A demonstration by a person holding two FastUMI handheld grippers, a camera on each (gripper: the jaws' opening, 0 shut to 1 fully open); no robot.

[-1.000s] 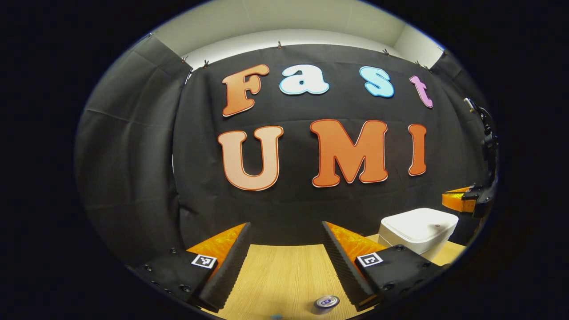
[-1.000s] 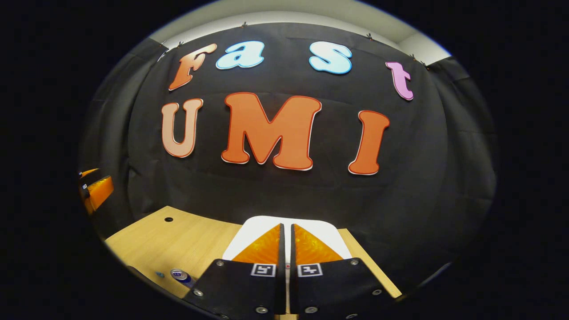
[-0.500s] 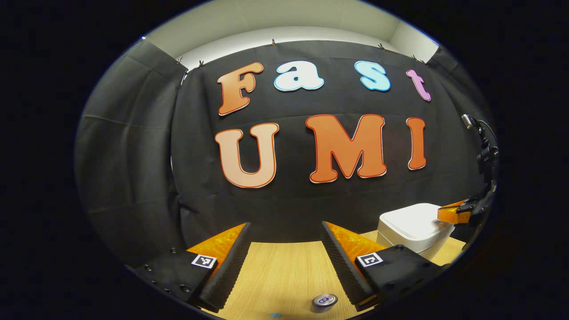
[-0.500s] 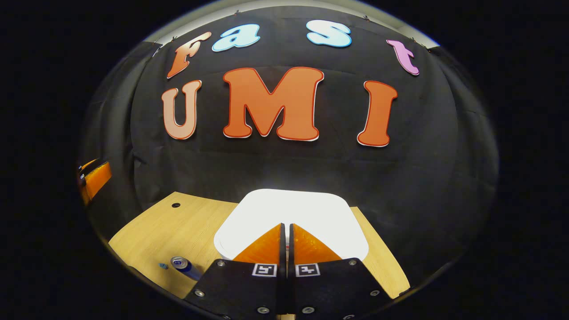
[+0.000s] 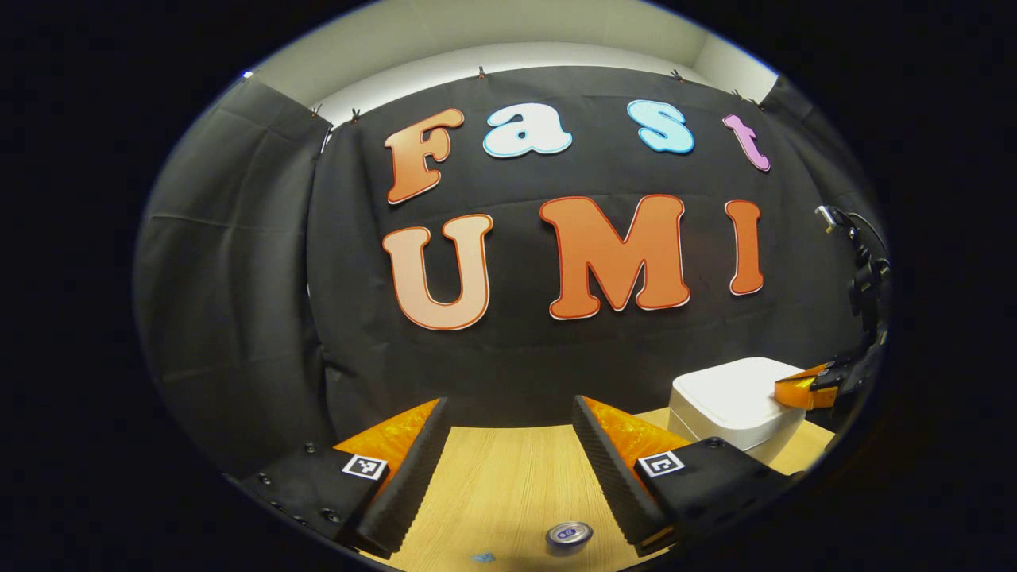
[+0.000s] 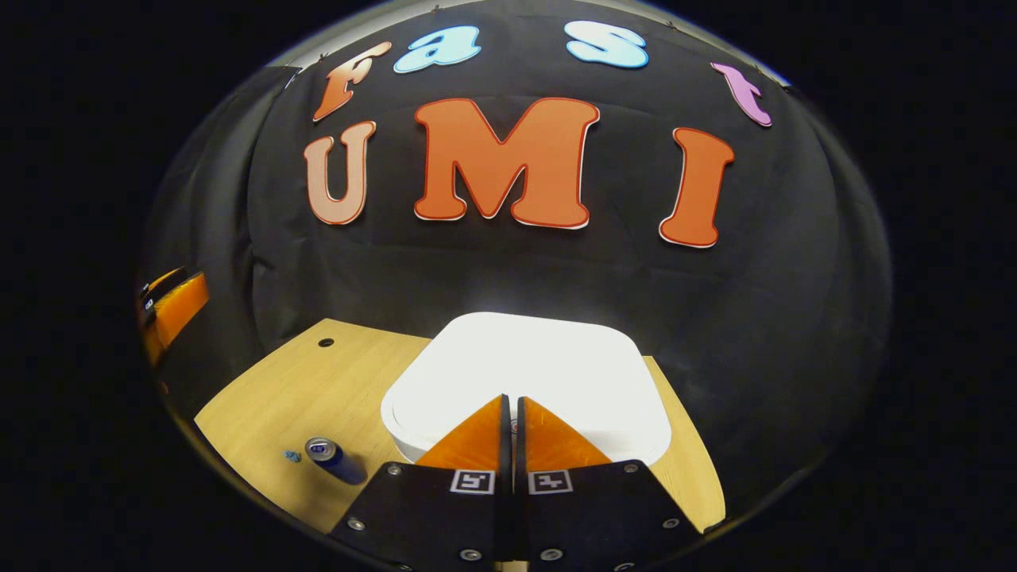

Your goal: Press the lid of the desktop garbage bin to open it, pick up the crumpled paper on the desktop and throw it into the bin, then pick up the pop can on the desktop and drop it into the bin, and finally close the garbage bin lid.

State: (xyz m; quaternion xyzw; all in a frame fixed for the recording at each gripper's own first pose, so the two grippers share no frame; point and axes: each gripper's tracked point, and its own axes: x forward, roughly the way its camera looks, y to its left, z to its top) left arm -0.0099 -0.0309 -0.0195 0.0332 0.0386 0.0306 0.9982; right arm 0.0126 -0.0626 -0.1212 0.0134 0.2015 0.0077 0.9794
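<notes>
While right gripper point(image 6: 510, 401), fingers together, tips bin lid point(image 6: 524, 357), left gripper point(image 5: 508, 413) gapes, level.

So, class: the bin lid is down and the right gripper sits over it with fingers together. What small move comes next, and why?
Probably ease the right gripper straight down to press the bin lid. Its fingers are together over the white lid, which looks closed, and the pop can is on the desktop, so nothing can go in yet.

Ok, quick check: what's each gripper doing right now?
Left gripper: open, holding nothing, above the desk.
Right gripper: shut, empty, tips over the bin lid.
</notes>
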